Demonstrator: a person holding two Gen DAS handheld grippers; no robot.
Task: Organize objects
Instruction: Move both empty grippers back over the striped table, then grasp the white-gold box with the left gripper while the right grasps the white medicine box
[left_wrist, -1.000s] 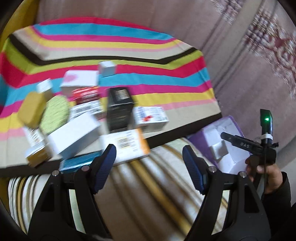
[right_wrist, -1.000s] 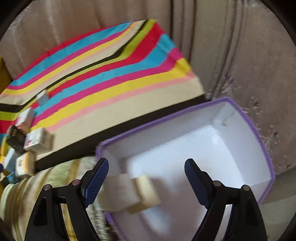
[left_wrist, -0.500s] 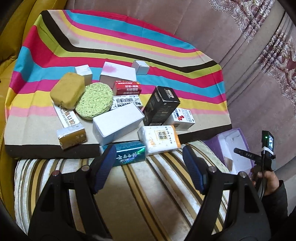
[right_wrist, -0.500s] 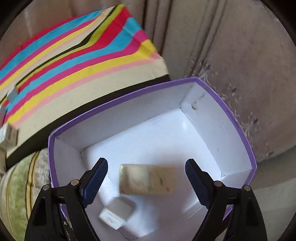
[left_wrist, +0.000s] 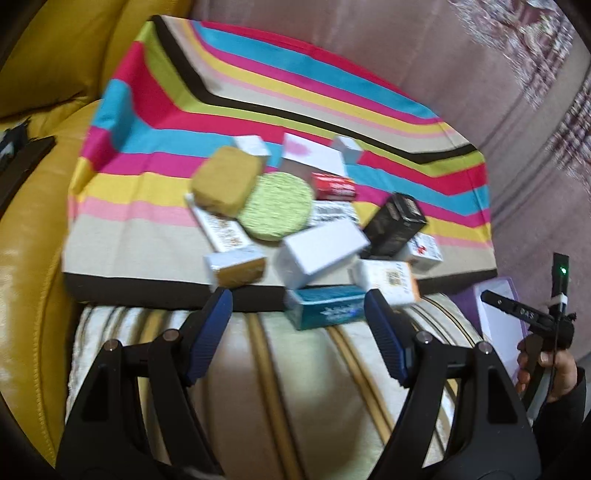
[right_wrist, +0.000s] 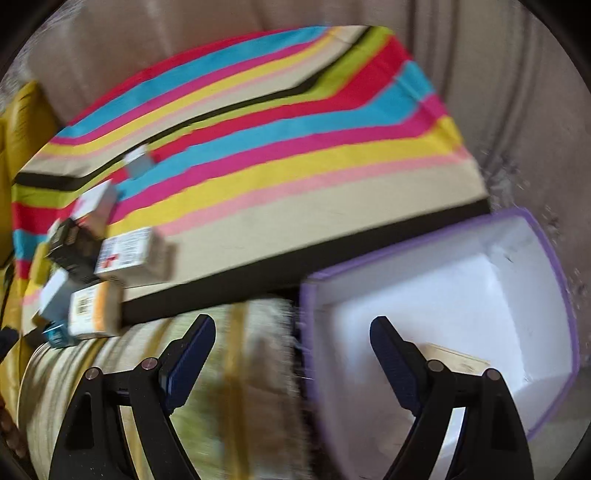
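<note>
Several small boxes and sponges lie heaped on a striped cloth (left_wrist: 155, 225): a teal box (left_wrist: 325, 308), a white box (left_wrist: 321, 254), a black box (left_wrist: 395, 221), a green round sponge (left_wrist: 275, 206) and a tan sponge (left_wrist: 225, 181). My left gripper (left_wrist: 297, 325) hangs open just in front of the teal box, holding nothing. My right gripper (right_wrist: 291, 354) is open and empty above the left rim of a purple box (right_wrist: 546, 236) with a white inside. A cream carton (right_wrist: 458, 360) lies in that box, partly hidden by the right finger.
A yellow leather cushion (left_wrist: 29, 236) borders the cloth on the left. A striped fuzzy cover (left_wrist: 295, 387) lies under both grippers. Mauve upholstery (left_wrist: 461, 62) rises behind. In the left wrist view a hand (left_wrist: 546, 365) holds the other gripper over the purple box (left_wrist: 498, 314).
The left gripper has swung left, so the heap now sits centred ahead of it. The right gripper has moved left from over the purple box's inside to its left rim.
</note>
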